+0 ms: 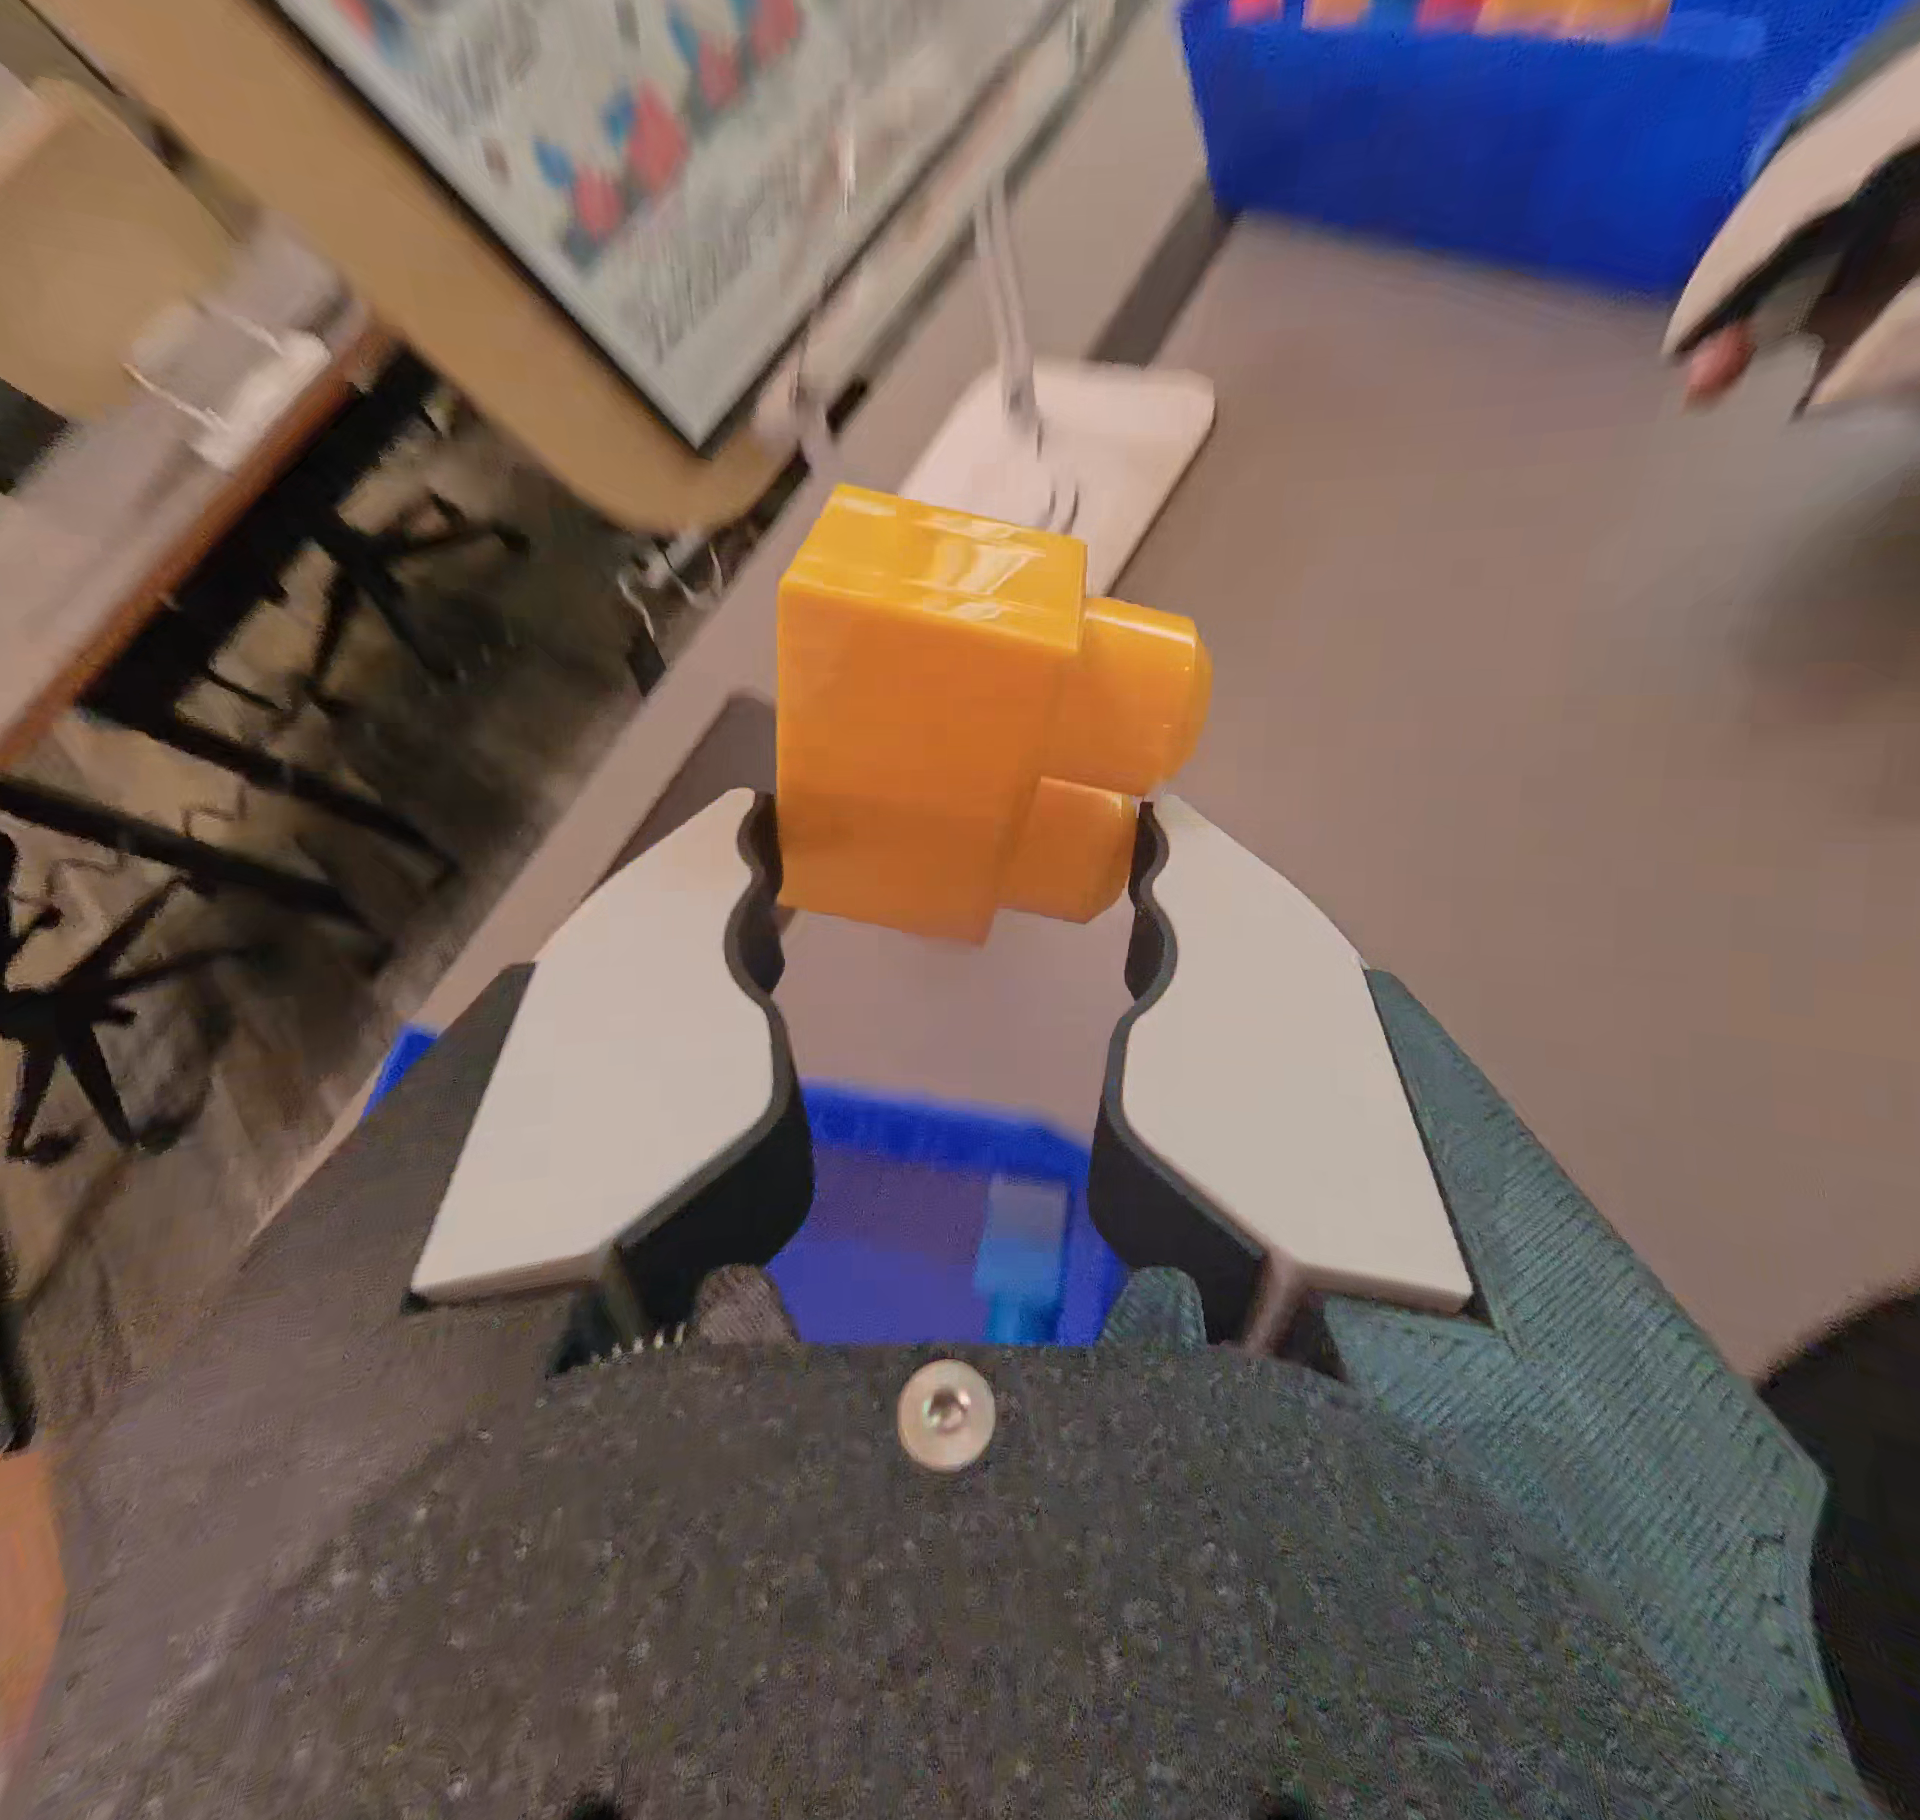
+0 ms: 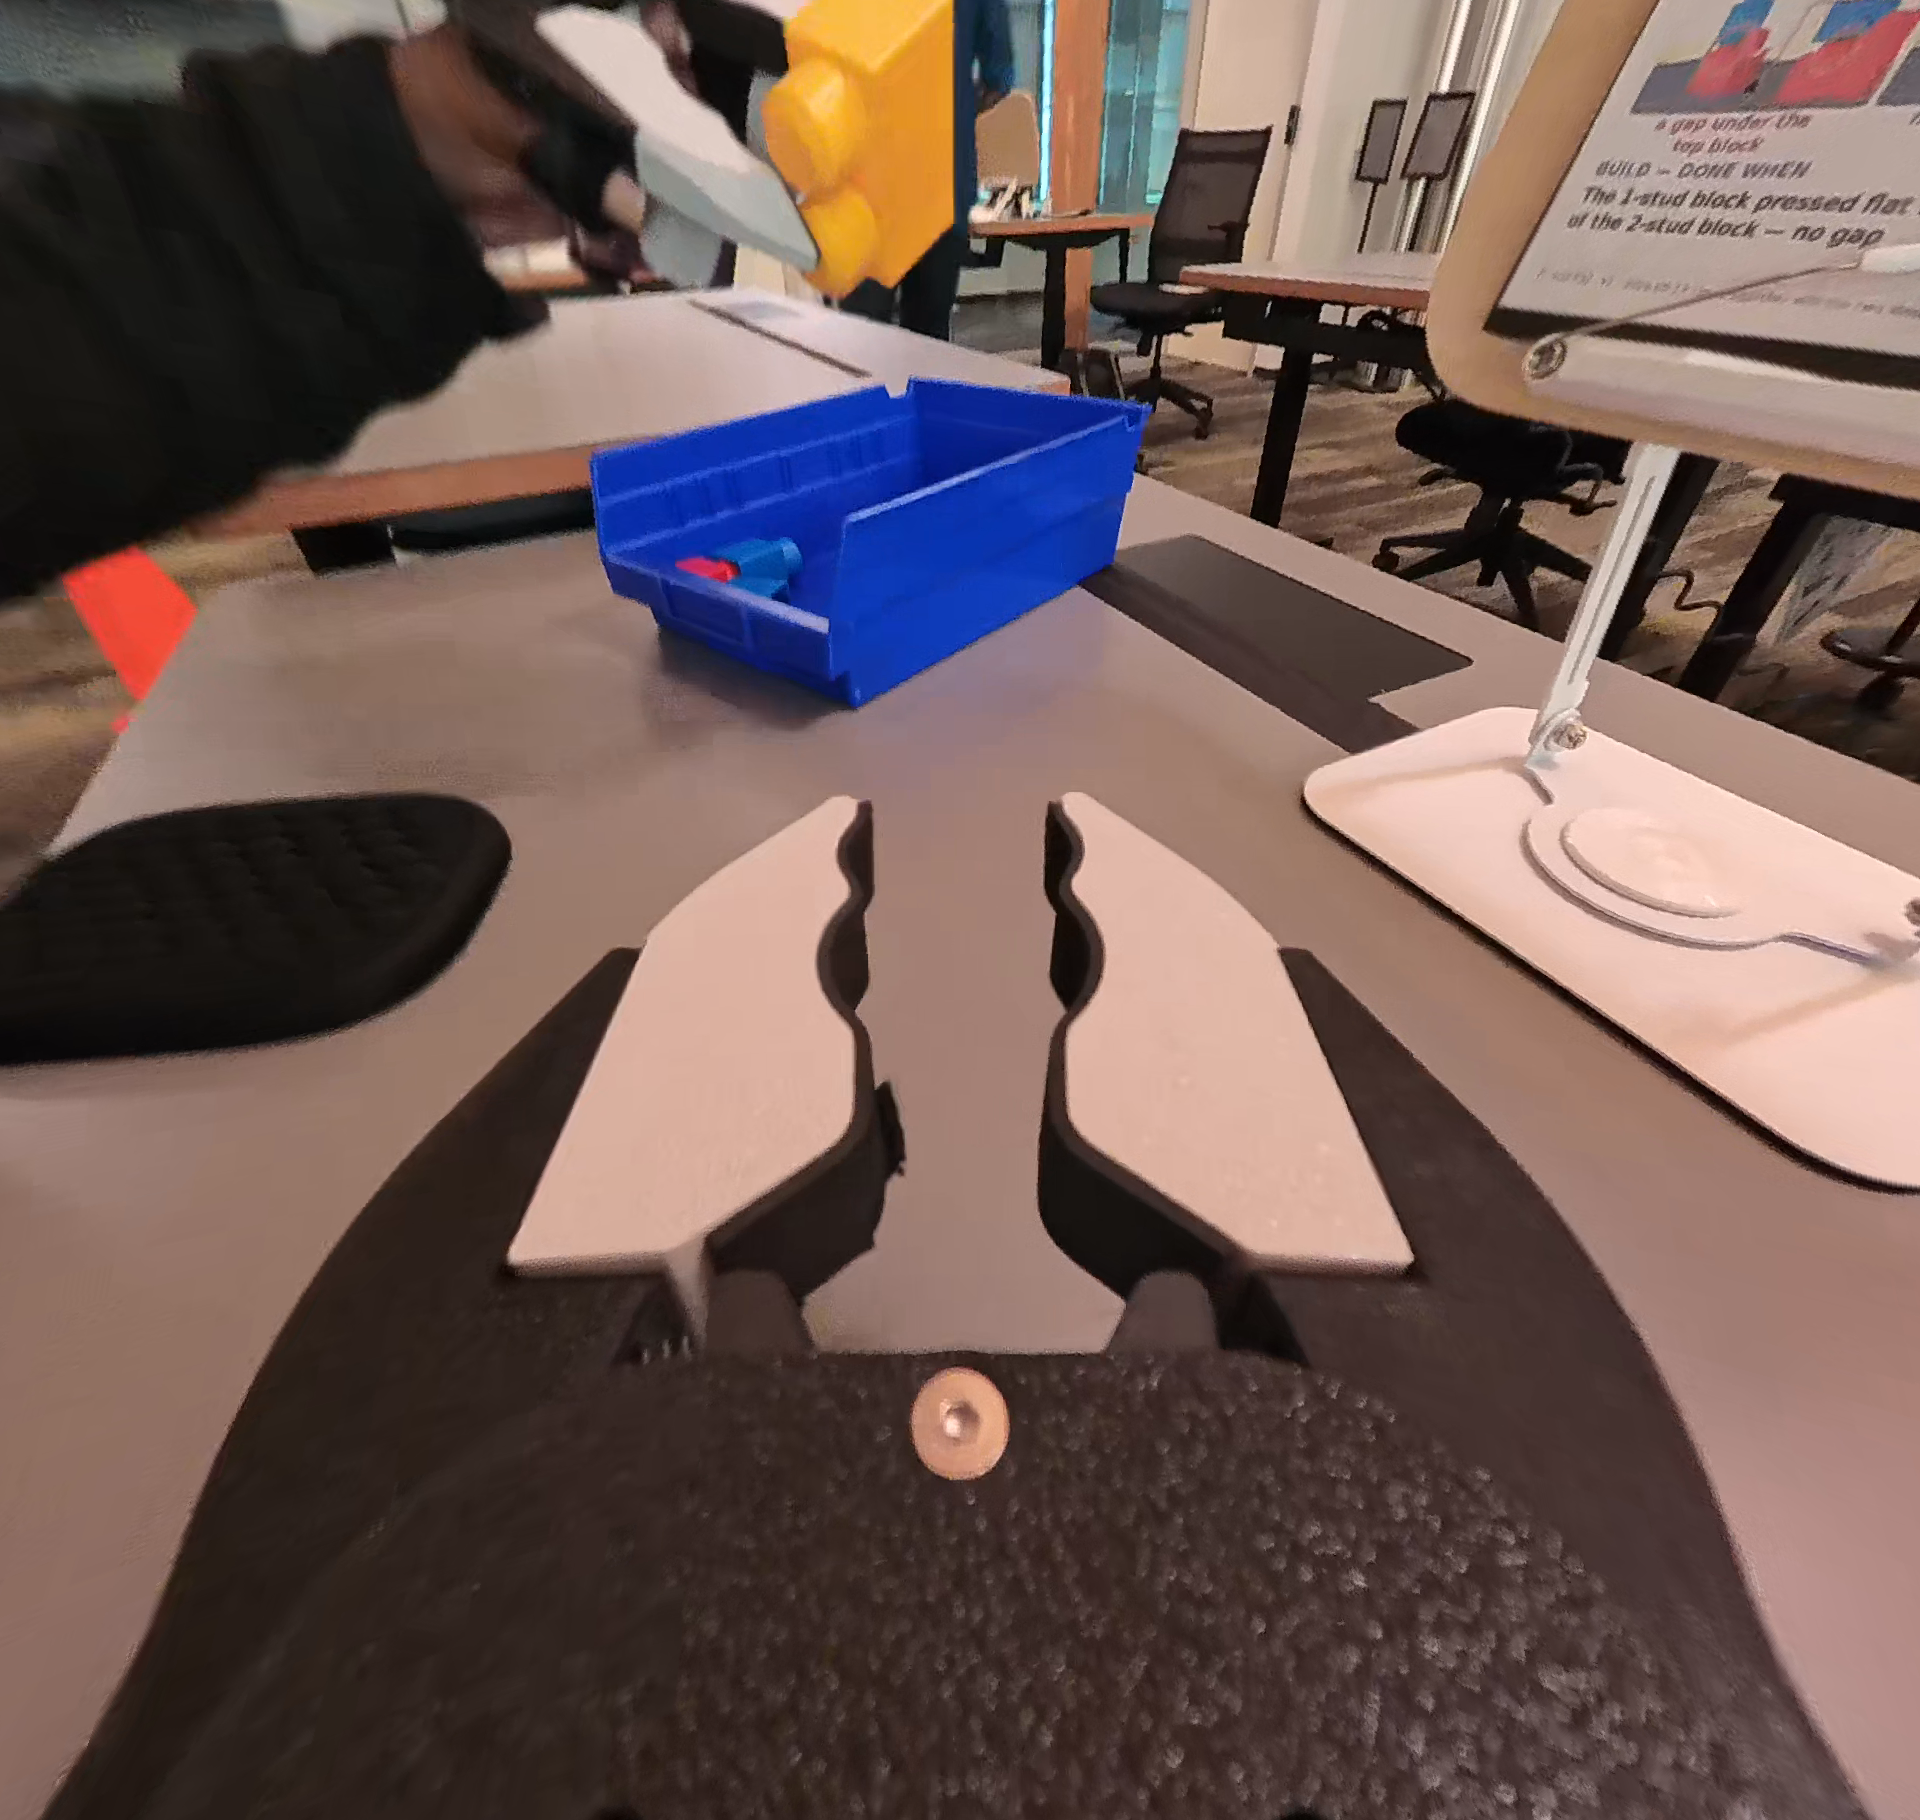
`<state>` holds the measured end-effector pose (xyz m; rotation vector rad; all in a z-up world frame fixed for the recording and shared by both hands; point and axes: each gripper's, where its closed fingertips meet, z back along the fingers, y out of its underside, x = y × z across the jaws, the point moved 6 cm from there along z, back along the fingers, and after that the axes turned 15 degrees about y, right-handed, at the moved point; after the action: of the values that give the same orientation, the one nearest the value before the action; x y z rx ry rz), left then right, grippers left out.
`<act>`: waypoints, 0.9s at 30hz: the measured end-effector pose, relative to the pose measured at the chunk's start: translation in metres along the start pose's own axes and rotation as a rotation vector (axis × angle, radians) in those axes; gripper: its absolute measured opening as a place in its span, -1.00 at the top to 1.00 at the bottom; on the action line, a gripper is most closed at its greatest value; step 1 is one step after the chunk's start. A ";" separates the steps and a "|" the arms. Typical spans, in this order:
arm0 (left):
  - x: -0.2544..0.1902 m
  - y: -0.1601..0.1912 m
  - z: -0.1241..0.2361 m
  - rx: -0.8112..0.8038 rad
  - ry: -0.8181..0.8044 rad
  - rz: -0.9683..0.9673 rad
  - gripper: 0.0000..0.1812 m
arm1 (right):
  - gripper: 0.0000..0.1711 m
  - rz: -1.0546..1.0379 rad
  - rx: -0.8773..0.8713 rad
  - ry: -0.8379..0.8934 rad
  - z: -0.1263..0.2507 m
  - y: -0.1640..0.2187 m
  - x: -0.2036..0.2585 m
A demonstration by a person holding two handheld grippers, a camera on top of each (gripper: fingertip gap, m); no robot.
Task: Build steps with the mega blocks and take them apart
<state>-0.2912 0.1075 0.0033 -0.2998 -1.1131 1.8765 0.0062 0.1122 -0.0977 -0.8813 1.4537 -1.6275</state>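
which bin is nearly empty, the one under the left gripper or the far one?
The blue bin below the left gripper: only a blue and a red block inside. The far bin is packed with orange, red and blue blocks.

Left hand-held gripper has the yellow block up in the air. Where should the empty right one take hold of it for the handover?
Grip the yellow block across its plain flat body, coming from the end away from the studs. The left hand-held gripper pinches it at the stud end, so that end is taken; the flat sides probably suit the open right hand-held gripper best.
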 end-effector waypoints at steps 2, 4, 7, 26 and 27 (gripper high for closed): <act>-0.025 -0.018 -0.018 -0.133 -0.034 -0.004 0.28 | 0.56 -0.039 -0.029 0.013 0.000 -0.005 0.005; -0.049 -0.029 -0.038 -0.221 -0.053 -0.004 0.28 | 0.51 -0.074 -0.061 0.025 0.002 -0.010 0.011; -0.083 -0.039 -0.073 -0.302 -0.064 0.013 0.28 | 0.42 -0.126 -0.106 0.037 0.005 -0.019 0.017; -0.173 -0.033 -0.176 -0.234 0.055 -0.141 0.22 | 0.57 0.170 0.102 0.122 0.016 -0.019 -0.011; -0.171 -0.031 -0.173 -0.229 0.082 -0.149 0.25 | 0.57 0.237 0.150 0.094 0.019 -0.016 -0.015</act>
<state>-0.0746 0.0765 -0.1079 -0.4078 -1.2605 1.5950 0.0287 0.1170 -0.0801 -0.5332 1.4196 -1.5917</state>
